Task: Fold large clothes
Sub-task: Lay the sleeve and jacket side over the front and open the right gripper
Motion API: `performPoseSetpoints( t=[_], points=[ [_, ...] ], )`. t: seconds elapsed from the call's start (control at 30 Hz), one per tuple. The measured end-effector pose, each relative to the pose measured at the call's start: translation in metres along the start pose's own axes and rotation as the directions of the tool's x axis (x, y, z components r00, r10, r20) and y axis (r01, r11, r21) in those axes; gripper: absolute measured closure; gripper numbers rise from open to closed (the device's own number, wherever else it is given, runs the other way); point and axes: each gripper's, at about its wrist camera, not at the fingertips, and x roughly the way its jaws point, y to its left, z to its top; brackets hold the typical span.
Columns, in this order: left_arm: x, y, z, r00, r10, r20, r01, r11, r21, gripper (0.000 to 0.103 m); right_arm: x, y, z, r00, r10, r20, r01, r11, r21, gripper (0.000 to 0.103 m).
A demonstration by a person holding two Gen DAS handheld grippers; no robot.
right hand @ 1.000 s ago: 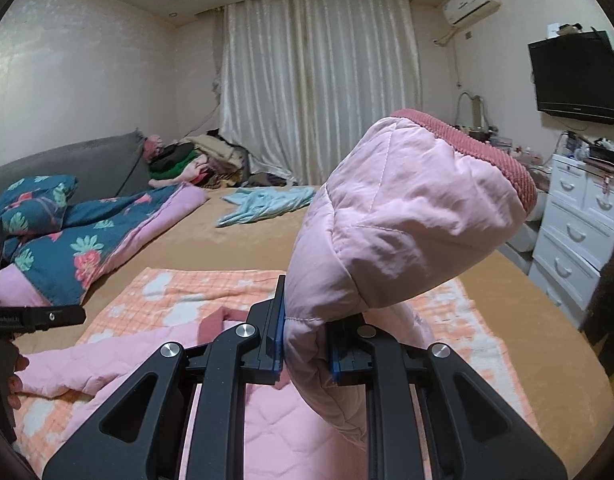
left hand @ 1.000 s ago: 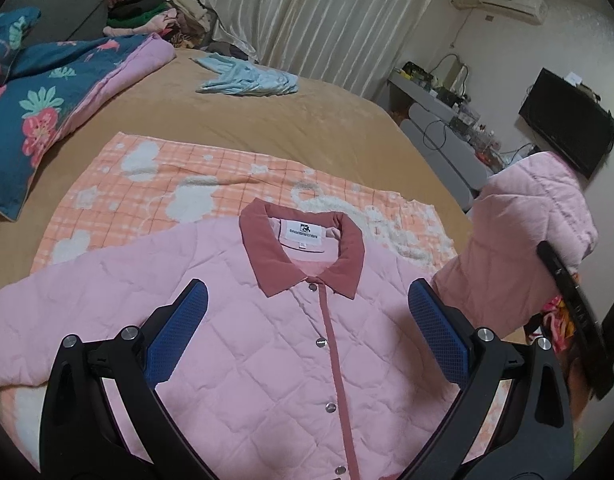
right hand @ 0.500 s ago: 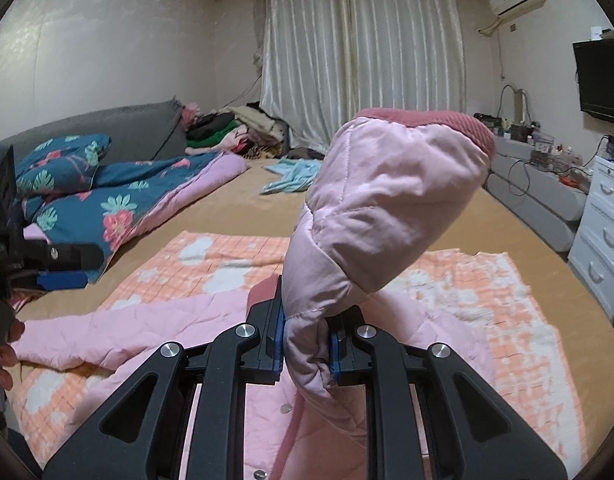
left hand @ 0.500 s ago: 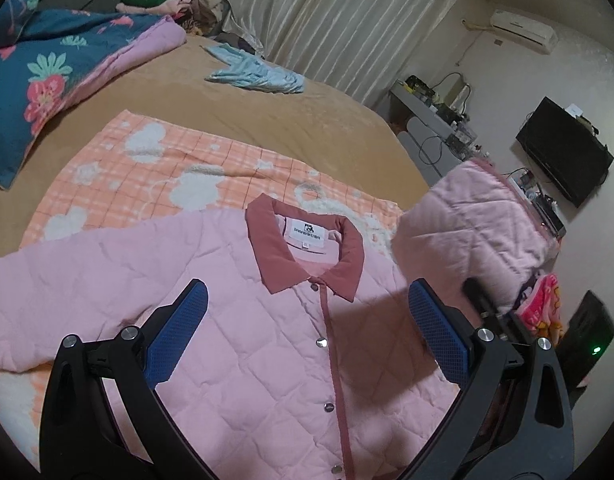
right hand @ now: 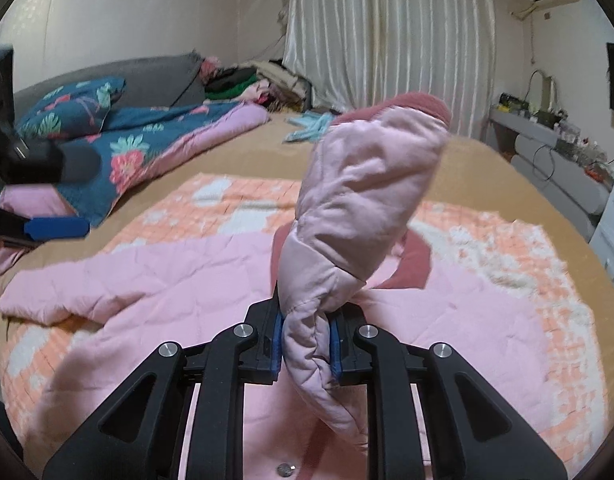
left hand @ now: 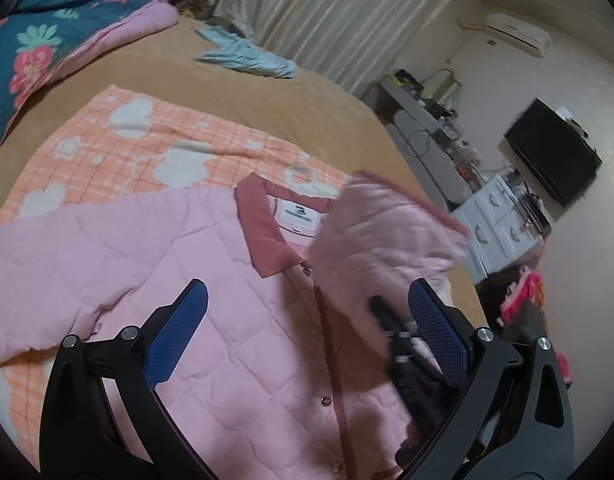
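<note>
A pink quilted jacket [left hand: 211, 320] lies face up, snaps fastened, on an orange checked blanket [left hand: 147, 140] spread over a tan-covered bed [left hand: 267, 92]. The right gripper [right hand: 305, 346] has its blue-padded fingers [right hand: 275, 340] pinched on the jacket's right sleeve [right hand: 359, 208] — the fabric is bunched between the pads and the rose-coloured cuff stands up above them, lifted over the jacket's collar [right hand: 415, 260]. In the left wrist view the same sleeve hangs blurred over the chest, just right of the snap placket. The left gripper [left hand: 311, 340] hovers over the jacket's front with its fingers [left hand: 179, 332] spread wide, nothing between them but the garment lying flat below, apart from the pads. The other sleeve stretches out flat to the left across the blanket. A floral quilt [right hand: 147, 148] and a light blue garment [left hand: 247, 56] lie farther up the bed.
</note>
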Motion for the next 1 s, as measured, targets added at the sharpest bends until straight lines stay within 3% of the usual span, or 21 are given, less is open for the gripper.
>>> performPoseSetpoints(
  t=[0.2,0.4,0.53,0.6,0.67,0.8,1.0],
  points=[
    [0.004,0.011,-0.007,0.999,-0.033,-0.012,0.033,0.999,-0.029,0.009,0.028,0.025,-0.023,0.994,0.06,-0.087,-0.062,0.998,-0.017,0.078],
    [0.013,0.031,-0.014,0.997,-0.073,-0.04,0.069,0.994,-0.089,0.009,0.04,0.05,-0.036,0.986,0.101,-0.134,-0.11,0.992,-0.06,0.064],
    [0.024,0.049,-0.023,0.992,-0.102,-0.072,0.088,0.98,-0.177,0.009,0.037,0.051,-0.038,0.968,0.195,-0.16,-0.2,0.98,-0.017,0.029],
    [0.028,0.058,-0.027,0.99,-0.117,-0.075,0.1,0.974,-0.204,0.009,0.03,0.055,-0.04,0.968,0.2,-0.153,-0.208,0.977,-0.038,0.028],
    [0.032,0.065,-0.033,0.988,-0.134,-0.082,0.112,0.967,-0.23,0.009,0.023,0.054,-0.043,0.967,0.201,-0.154,-0.21,0.977,-0.045,0.017],
    [0.044,0.077,-0.047,0.986,-0.113,-0.122,0.078,0.962,-0.262,0.009,0.0,0.035,-0.049,0.964,0.233,-0.13,-0.233,0.972,0.011,0.014],
    [0.067,0.083,-0.069,0.981,-0.035,-0.192,-0.015,0.968,-0.25,0.009,-0.026,-0.014,-0.06,0.982,0.139,-0.131,-0.128,0.988,0.086,0.014]
  ],
)
